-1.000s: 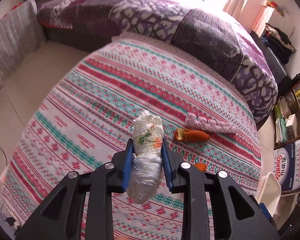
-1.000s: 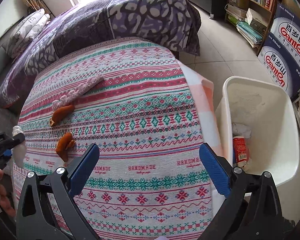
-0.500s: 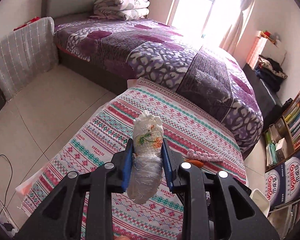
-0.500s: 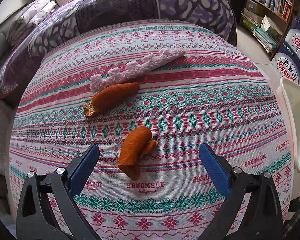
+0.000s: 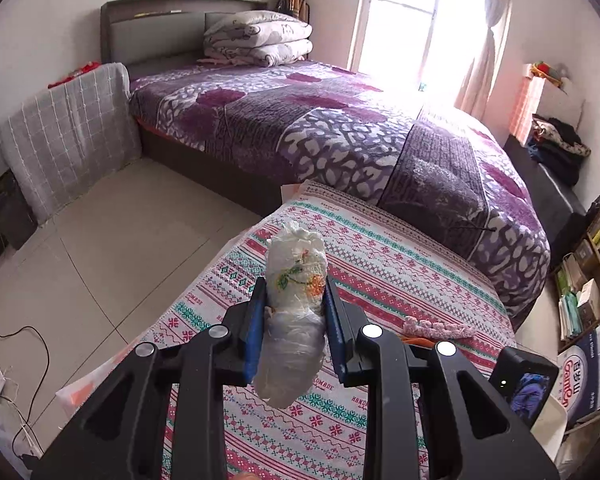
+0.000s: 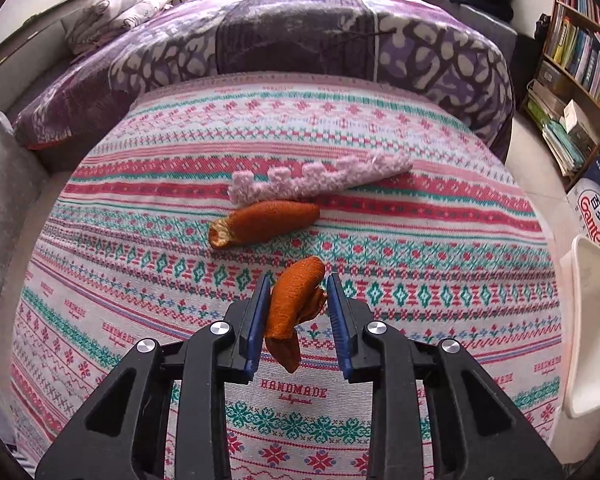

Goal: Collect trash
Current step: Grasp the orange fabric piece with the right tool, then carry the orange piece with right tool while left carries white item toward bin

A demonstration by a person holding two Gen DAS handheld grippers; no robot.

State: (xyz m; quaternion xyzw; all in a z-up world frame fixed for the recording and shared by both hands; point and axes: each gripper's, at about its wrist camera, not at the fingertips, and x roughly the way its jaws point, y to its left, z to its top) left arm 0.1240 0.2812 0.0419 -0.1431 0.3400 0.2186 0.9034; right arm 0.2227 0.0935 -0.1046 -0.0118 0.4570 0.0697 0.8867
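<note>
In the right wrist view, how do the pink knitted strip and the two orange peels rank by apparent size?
1. Pink knitted strip: longest.
2. Orange peel on the cloth.
3. Orange peel in the right claw: looks about equal to the other peel, and being nearer makes ranking unsure.

Left tongs (image 5: 293, 312) clamped and raised, right tongs (image 6: 298, 312) closed, low

A: What colours has the tablecloth (image 6: 420, 208)?
B: Red, teal and pink stripes of woven diamonds and flowers on white.

A: And the 2 peels?
B: Both orange, the held peel (image 6: 294, 304) and the lying peel (image 6: 264, 222). The knitted strip (image 6: 320, 178) is pale pink.

A: The wrapped bundle (image 5: 296, 300)?
B: White, with an orange flower and green leaves. The bedspread (image 5: 340, 132) is purple, blotched white and grey. The bin (image 6: 592, 332) is white.
</note>
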